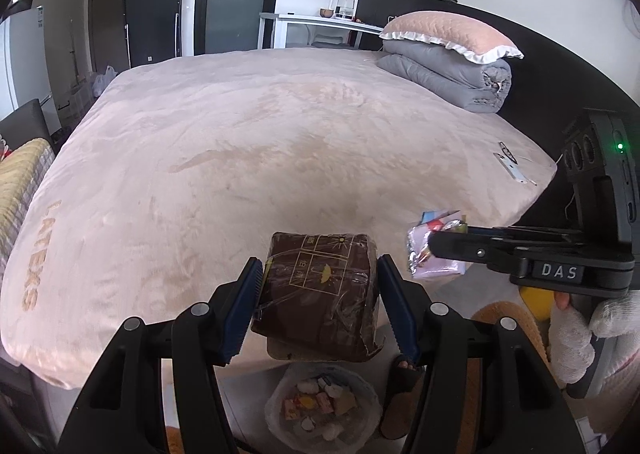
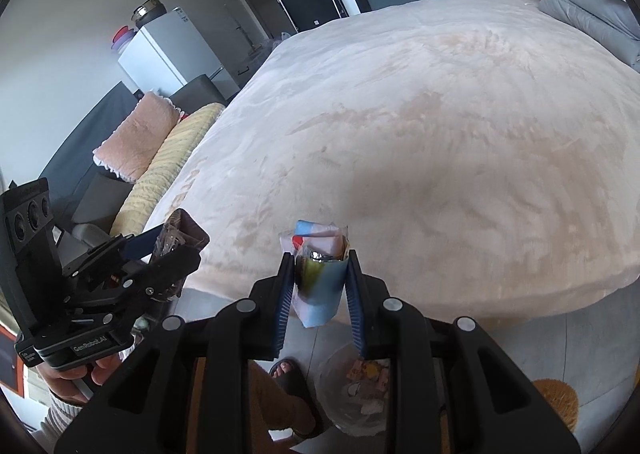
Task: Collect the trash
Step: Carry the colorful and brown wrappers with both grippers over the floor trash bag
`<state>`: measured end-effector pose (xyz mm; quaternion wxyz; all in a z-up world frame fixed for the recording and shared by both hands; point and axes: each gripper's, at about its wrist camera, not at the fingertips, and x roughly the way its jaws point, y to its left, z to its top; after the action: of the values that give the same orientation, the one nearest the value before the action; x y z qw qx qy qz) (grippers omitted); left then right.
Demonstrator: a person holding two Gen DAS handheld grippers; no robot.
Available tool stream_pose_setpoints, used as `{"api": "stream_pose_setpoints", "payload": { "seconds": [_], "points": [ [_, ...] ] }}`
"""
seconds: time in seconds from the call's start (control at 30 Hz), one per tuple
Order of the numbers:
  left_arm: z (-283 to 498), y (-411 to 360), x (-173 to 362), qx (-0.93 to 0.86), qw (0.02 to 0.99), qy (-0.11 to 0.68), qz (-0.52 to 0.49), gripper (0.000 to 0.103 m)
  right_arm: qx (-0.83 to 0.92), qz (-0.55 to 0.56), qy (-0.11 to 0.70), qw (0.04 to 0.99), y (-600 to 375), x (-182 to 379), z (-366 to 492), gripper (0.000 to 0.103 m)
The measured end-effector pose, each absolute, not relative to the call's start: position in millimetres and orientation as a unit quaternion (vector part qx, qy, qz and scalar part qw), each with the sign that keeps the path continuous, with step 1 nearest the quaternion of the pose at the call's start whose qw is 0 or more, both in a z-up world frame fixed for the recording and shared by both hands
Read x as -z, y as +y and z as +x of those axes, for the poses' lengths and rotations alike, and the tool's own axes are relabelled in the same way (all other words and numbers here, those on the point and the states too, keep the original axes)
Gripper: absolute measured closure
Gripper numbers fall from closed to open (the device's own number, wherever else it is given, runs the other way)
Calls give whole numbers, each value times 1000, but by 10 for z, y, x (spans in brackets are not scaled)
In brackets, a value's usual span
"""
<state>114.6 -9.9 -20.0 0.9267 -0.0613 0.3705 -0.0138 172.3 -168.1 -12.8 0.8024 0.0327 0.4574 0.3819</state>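
Item 1, far left: a yellow ribbed blanket (image 1: pixel 20 182) lying beside the bed (image 1: pixel 240 158), with a pink frilled cushion (image 2: pixel 136 138) next to it in the right wrist view. A white fridge (image 2: pixel 168 50) stands behind them.

Item 2: the bed, covered in a pale pink plush sheet with gold lettering along its left edge (only part of it readable).

Item 3, left of centre: the left tool (image 1: pixel 320 294), its blue-padded fingers (image 1: pixel 244 306) closed against both sides of a brown box (image 1: pixel 320 290). The box is wrapped in clear tape, printed with yellow handling symbols, and held in the air over the near edge of the bed. In the right wrist view the same tool (image 2: pixel 168 250) shows at the lower left, gripped by a gloved hand (image 2: pixel 80 378).

Item 4, directly below the box: a trash bin (image 1: pixel 320 410) lined with a clear bag, on the floor, holding crumpled tissues and small coloured wrappers. A sandalled foot (image 2: pixel 292 374) stands just beside it.

Item 5, right of centre: the right tool (image 2: pixel 320 286), fingers narrowed on a crumpled snack wrapper (image 2: pixel 320 282) (pale blue and pink outside, silver foil inside). The wrapper is held clear of the bed, above the floor near the bin.

Item 6, right: a phone (image 1: pixel 510 168) on the bed's right edge, with a thin cable beside it.

Item 7, far right rear: a folded grey duvet (image 1: pixel 452 74) with a pink frilled pillow (image 1: pixel 448 32) stacked on top.
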Motion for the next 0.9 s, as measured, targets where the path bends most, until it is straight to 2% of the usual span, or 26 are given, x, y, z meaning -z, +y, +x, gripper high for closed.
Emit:
{"api": "stream_pose_setpoints", "payload": {
  "seconds": [0.5, 0.9],
  "points": [
    [791, -340, 559, 30, 912, 402, -74, 45, -379, 21, 486, 788, -1807, 438, 1324, 76],
    [762, -305, 1028, 36, 890, 443, -98, 45, -368, -11, 537, 759, -1712, 960, 1207, 76]
  ]
}}
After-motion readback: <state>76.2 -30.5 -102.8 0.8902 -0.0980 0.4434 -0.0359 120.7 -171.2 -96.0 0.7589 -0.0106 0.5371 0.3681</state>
